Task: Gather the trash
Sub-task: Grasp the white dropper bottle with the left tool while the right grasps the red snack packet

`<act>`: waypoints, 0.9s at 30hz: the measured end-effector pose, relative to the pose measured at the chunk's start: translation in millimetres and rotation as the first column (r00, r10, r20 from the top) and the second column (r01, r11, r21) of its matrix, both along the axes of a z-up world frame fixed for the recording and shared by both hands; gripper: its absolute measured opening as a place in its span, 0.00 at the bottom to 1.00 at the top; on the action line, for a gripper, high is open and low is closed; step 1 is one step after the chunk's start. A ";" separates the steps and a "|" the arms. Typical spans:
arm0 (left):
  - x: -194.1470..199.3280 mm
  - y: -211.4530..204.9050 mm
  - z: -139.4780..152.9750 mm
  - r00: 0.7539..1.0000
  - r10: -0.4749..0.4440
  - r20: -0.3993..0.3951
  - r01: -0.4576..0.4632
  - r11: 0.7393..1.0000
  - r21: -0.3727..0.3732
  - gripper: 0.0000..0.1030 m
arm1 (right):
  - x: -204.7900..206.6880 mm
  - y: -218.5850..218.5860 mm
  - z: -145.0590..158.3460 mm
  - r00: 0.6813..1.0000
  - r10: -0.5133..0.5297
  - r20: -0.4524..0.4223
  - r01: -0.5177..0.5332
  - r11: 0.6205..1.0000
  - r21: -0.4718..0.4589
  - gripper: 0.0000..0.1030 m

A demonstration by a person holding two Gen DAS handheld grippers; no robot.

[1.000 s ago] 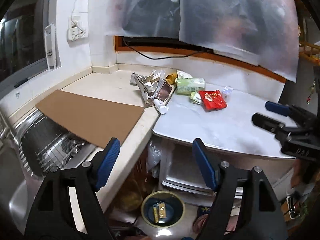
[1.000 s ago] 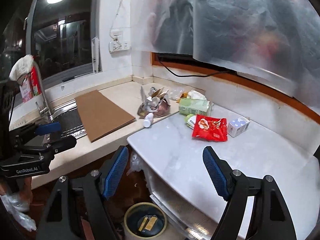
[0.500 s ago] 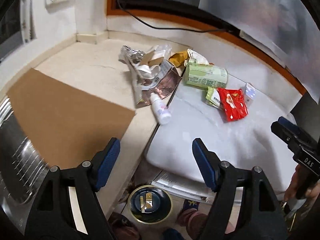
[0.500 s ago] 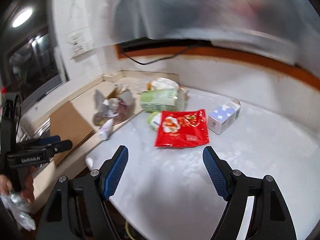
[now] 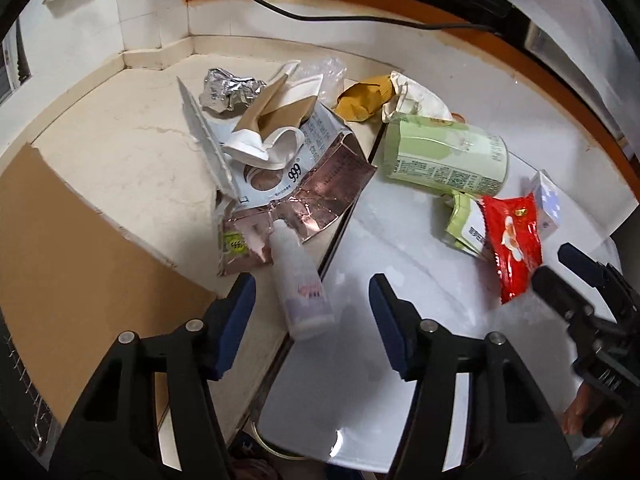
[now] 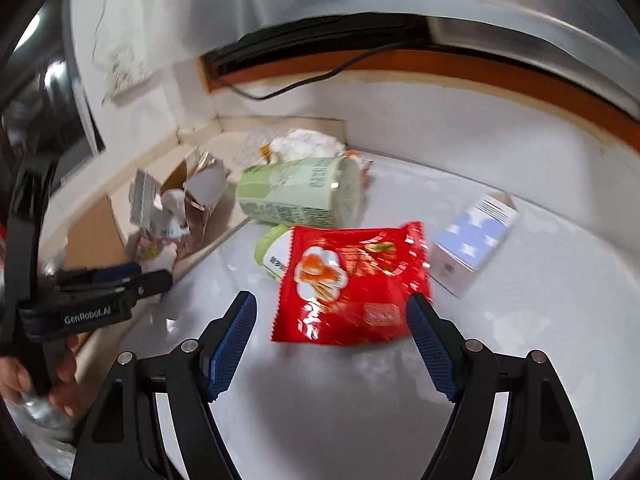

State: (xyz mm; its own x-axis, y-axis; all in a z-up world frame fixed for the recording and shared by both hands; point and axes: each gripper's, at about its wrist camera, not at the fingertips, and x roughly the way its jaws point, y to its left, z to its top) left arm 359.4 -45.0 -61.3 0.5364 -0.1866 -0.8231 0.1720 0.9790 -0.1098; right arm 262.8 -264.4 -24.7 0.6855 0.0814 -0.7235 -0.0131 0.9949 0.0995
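A pile of trash lies in the counter corner. A small white bottle (image 5: 298, 280) lies on its side between the open jaws of my left gripper (image 5: 312, 312), which is empty. Behind it are a torn foil carton (image 5: 304, 188), crumpled foil (image 5: 228, 90) and a pale green tub (image 5: 444, 156). A red snack packet (image 6: 352, 276) lies flat on the white table just ahead of my right gripper (image 6: 332, 332), which is open and empty. A small white and blue box (image 6: 472, 248) lies to its right. The green tub (image 6: 300, 196) is behind the packet.
A brown cardboard sheet (image 5: 72, 264) covers the counter at the left. A dish rack (image 5: 20, 384) sits beyond its near left edge. The white table (image 5: 392, 344) butts against the counter. A black cable (image 5: 320, 16) runs along the back wall.
Both grippers have moved forward and down toward the trash. The bottle now lies between my left jaws and the red packet fills the space ahead of my right jaws.
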 end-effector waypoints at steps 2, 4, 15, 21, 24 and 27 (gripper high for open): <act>5.8 -3.4 -4.0 1.000 -0.004 -0.004 0.004 1.000 0.006 0.50 | 7.3 9.8 -3.9 1.000 0.013 -0.005 -0.013 0.999 -0.050 0.76; 7.9 -3.2 -7.0 1.000 -0.006 -0.009 0.006 1.000 0.007 0.44 | 12.8 18.8 -9.1 1.000 0.009 -0.012 -0.010 0.994 -0.110 0.76; 7.0 -0.2 -12.4 1.000 -0.003 -0.011 0.003 1.000 0.005 0.20 | 18.9 3.2 -26.7 0.995 -0.009 -0.098 0.007 1.000 -0.026 0.11; -12.0 1.4 -6.7 1.000 -0.005 0.003 0.005 1.000 0.010 0.20 | -5.8 -8.5 -11.7 0.999 0.008 -0.039 -0.007 1.000 0.027 0.07; -28.7 3.9 2.7 1.000 -0.014 0.021 0.014 1.000 0.000 0.20 | -23.5 -15.3 -0.2 1.000 0.011 -0.006 -0.011 0.997 0.075 0.06; -52.5 8.5 16.6 0.999 -0.023 0.041 0.024 0.999 -0.023 0.20 | -47.1 -18.2 15.0 1.000 0.016 0.025 -0.019 0.992 0.123 0.06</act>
State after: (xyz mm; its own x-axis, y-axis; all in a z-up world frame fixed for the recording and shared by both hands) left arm 306.9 -36.6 -44.8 0.5649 -0.2187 -0.7956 0.1997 0.9718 -0.1254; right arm 215.7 -282.6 -9.7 0.7005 0.1811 -0.6903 -0.0340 0.9746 0.2212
